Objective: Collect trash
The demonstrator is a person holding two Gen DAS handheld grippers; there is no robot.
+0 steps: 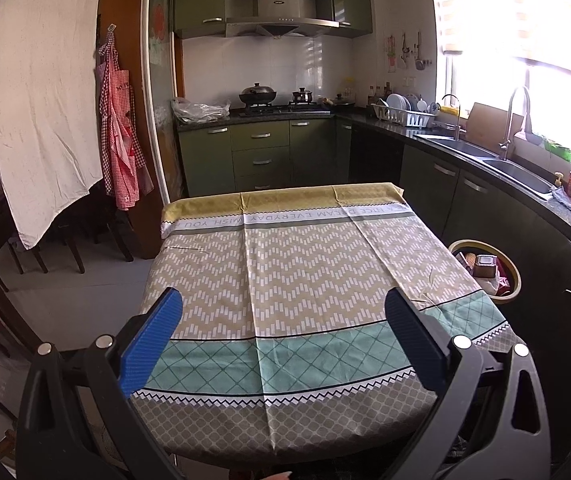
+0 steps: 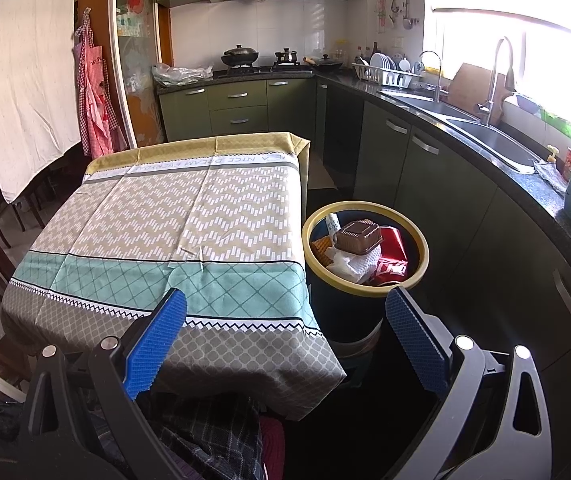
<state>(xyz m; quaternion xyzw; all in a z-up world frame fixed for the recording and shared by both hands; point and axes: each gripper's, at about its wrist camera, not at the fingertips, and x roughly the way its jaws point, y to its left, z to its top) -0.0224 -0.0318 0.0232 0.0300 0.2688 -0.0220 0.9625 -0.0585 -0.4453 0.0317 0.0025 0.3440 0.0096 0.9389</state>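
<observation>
1. Both grippers are spread wide with nothing between their blue pads: the left gripper (image 1: pixel 283 344) hangs over the near edge of the table (image 1: pixel 285 280), and the right gripper (image 2: pixel 285 344) hangs over the table's near right corner, partly over the floor gap.
2. Ahead of the left gripper the patterned tablecloth (image 1: pixel 269 364) lies bare from the near edge to the far yellow band; no wrapper, can or tissue shows on it in either view.
3. Ahead and slightly right of the right gripper, just beside the table's right edge, stands the trash bin (image 2: pixel 365 278) with a yellow rim. Seen from the left gripper, it peeks out past the table's right side.
4. Inside the bin lie a brown plastic basket-like tray (image 2: pixel 359 236), a crumpled white tissue (image 2: pixel 355 264), a red package (image 2: pixel 393 254) and a few smaller bits I cannot identify. It looks close to full.
5. Judging by the bare cloth and the loaded bin, collecting from the table seems finished or very nearly so.
6. What may be left: anything on the floor or under the table, which the pictures do not show. The counter to the right holds kitchen things, none clearly trash.
</observation>
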